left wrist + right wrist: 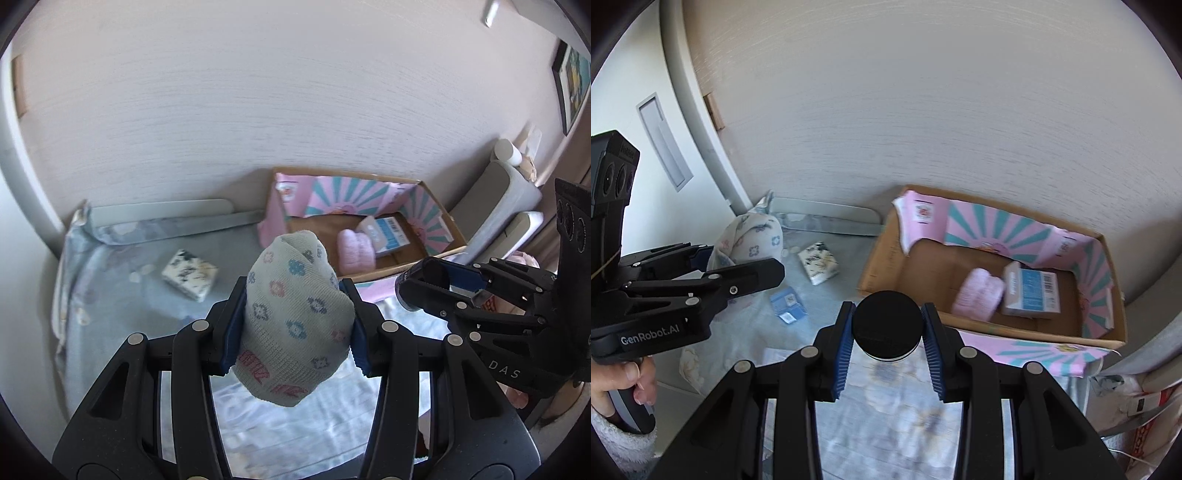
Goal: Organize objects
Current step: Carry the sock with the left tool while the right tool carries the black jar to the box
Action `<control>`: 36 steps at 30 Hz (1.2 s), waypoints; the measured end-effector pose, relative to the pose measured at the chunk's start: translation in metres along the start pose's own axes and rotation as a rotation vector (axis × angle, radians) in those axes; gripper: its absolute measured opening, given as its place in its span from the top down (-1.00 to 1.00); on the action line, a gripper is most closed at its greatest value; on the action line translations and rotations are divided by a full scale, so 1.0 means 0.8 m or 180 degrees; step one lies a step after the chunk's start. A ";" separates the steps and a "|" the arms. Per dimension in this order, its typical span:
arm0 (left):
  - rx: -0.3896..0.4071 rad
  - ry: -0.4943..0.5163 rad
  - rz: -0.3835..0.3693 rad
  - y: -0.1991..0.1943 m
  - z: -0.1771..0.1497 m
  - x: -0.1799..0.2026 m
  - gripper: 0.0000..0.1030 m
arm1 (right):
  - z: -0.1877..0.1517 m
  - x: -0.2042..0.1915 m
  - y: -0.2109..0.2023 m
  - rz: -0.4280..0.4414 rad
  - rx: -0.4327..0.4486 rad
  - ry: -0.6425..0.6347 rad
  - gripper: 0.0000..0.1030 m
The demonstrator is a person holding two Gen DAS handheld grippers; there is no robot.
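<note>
My left gripper (295,314) is shut on a rolled grey sock with flower prints (295,317), held above the bed; the sock also shows in the right wrist view (746,240). My right gripper (888,325) is shut on a jar with a black lid (886,323), just short of the cardboard box (882,258); the jar also shows in the left wrist view (424,280). The box, lined with pink and teal paper, holds a pink rolled sock (977,293) and a blue and white carton (1030,291).
A small patterned white packet (189,273) lies on the blue bedsheet left of the box. A small blue packet (786,306) lies on the sheet nearer me. A wall runs behind the bed. Grey cushions (495,188) stand right of the box.
</note>
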State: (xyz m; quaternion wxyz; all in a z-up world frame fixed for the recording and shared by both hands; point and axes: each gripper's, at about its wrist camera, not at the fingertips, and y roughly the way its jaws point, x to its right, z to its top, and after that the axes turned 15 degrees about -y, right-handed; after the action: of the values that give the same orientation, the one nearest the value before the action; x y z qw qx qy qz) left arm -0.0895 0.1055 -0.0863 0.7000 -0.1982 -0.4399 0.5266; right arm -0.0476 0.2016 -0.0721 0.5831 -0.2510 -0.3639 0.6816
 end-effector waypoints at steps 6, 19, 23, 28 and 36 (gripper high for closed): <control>-0.0076 0.0073 -0.0060 0.025 -0.013 0.045 0.14 | -0.031 0.038 -0.008 -0.0049 -0.0041 0.0126 0.36; -0.0155 0.0100 -0.0130 0.071 -0.029 0.120 0.14 | -0.085 0.109 -0.013 -0.0023 -0.0093 0.0230 0.36; -0.0161 0.0091 -0.0091 0.080 -0.028 0.136 0.14 | -0.095 0.129 -0.017 -0.0013 -0.0090 0.0185 0.36; -0.0171 0.0079 -0.0050 0.089 -0.010 0.148 0.14 | -0.096 0.153 -0.021 -0.0008 -0.0061 0.0154 0.36; -0.0257 0.0051 -0.0040 0.122 0.041 0.148 0.14 | -0.070 0.183 -0.004 0.0003 -0.0007 0.0109 0.36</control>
State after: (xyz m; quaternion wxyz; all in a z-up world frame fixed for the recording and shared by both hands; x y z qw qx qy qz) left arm -0.1641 0.2433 -0.0927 0.6981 -0.2277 -0.4565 0.5024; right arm -0.0311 0.3559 -0.0915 0.5887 -0.2634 -0.3545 0.6771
